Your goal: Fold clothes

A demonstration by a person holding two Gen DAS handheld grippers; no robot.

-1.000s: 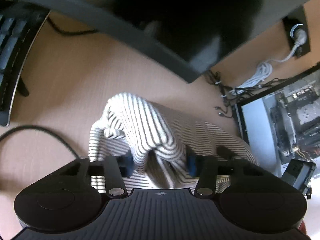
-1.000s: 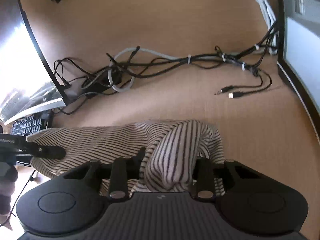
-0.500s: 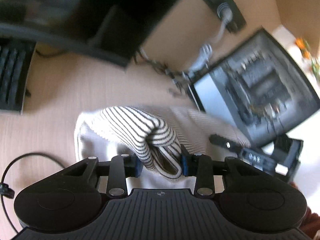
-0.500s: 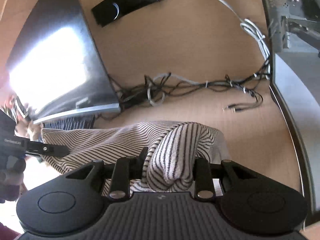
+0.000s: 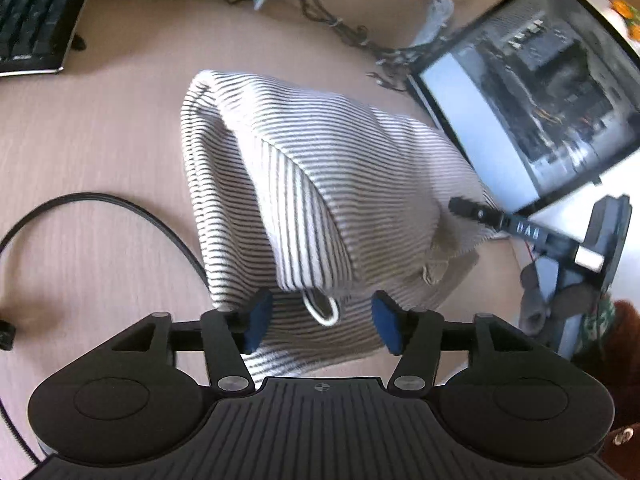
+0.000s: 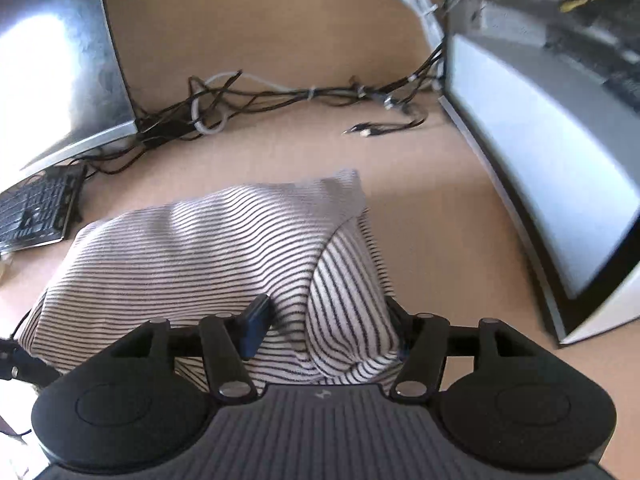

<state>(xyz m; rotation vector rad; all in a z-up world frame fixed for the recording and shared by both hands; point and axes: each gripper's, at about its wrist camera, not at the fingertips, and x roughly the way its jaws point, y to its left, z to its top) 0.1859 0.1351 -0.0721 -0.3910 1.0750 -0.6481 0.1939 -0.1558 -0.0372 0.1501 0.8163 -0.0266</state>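
You had open surface (image 5: 100,152) left of the striped garment (image 5: 320,168); a keyboard (image 5: 32,12), tangled cables (image 6: 280,96) and a computer case (image 6: 560,184) hemmed the far and right sides.

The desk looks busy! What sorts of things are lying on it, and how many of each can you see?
Striped garment: 1
Keyboard: 1
Monitor: 1
Computer case with a clear side: 1
Handheld grippers: 2, left gripper and right gripper
Cable tangle: 1; single cables too tangled to count
Total: 7
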